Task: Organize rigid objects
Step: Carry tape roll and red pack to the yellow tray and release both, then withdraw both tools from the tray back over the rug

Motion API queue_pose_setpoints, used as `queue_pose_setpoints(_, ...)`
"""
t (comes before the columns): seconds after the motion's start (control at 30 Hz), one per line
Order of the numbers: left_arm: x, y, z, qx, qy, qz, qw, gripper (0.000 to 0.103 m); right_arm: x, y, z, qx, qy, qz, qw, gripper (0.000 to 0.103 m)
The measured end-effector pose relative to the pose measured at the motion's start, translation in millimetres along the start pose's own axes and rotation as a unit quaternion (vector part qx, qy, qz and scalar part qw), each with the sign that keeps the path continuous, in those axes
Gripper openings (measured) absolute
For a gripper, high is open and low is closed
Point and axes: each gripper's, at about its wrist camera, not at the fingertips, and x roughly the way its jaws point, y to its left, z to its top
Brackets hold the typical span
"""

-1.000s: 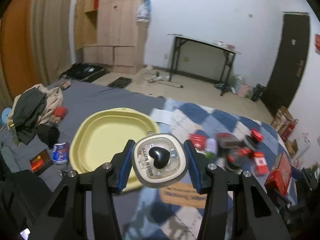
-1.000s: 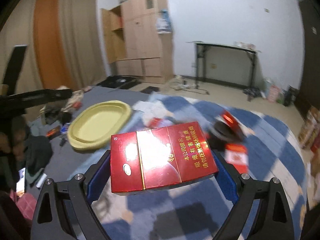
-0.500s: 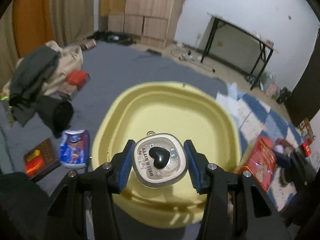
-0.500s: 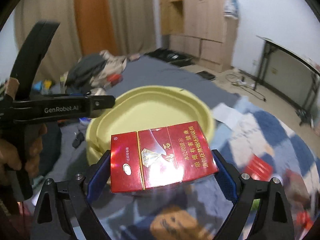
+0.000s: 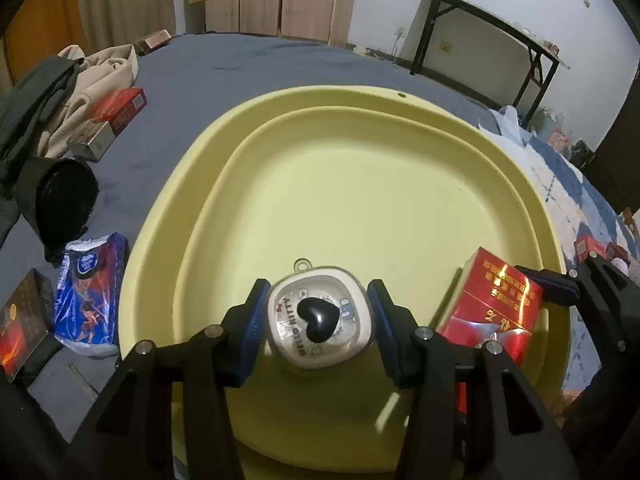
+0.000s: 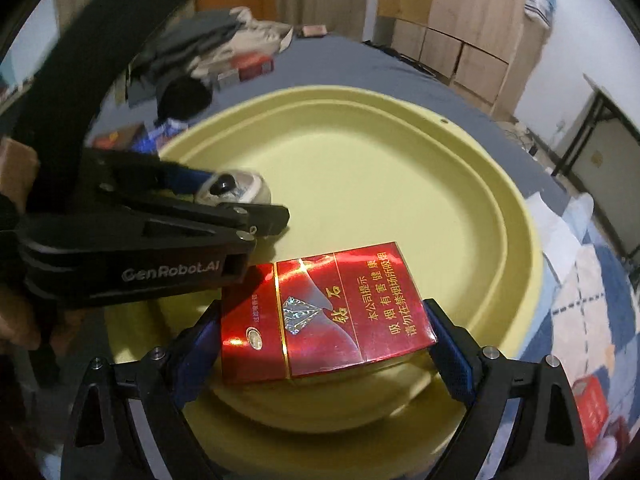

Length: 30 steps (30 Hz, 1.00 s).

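Basically, left gripper (image 5: 318, 320) clamps a small case (image 5: 320, 322), right gripper (image 6: 328, 332) a red pack (image 6: 324, 316); yellow basin (image 5: 360, 116) near rim hidden, centre bare.

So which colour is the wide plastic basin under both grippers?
Pale yellow all over; the wide plastic basin shows best in the left wrist view.

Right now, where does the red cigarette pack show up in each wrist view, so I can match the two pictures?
Left wrist view: the red cigarette pack is at lower right, clamped in the right gripper over the near right rim of the yellow basin.
Right wrist view: the pack is low in the centre, between that gripper's pads.
Shared landmark: the yellow basin, under both grippers.
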Motion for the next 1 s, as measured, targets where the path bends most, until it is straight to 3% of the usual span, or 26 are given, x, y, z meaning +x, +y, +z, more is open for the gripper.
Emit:
queue_pose_setpoints(0.13,-1,2,3,-0.01,0.002,0.004,0.9999,0.052,9,0,9,0.007,-0.002,-0.007,1.0,0.096)
queue_pose_setpoints(0.3,-39,-2,11,-0.015,-0.045,0.01,0.9988,0.091,-16,14,0,0.005,-0.033,-0.002,0.999,0.102)
queue_pose_setpoints(0.5,-110,-44,23,-0.008,-0.088,-0.021,0.9959,0.102,-93,16,-35,0.041,-0.074,-0.003,0.996,0.103)
queue_pose_setpoints(0.63,-164,-106,11,0.032,-0.102,-0.074,0.9915,0.103,-180,-3,-87,0.144,-0.12,-0.033,0.982,0.103)
queue_pose_setpoints(0.8,-220,-190,-31,0.095,-0.106,-0.138,0.9801,0.103,-279,-23,-175,0.228,-0.139,-0.109,0.958,0.103)
queue_pose_setpoints(0.93,-241,-232,-79,0.119,-0.104,-0.16,0.9744,0.103,-343,-32,-241,0.261,-0.143,-0.164,0.941,0.103)
queue_pose_setpoints(1.0,-236,-246,-100,0.129,-0.079,-0.16,0.9755,0.103,-367,-31,-269,0.279,-0.138,-0.175,0.934,0.103)
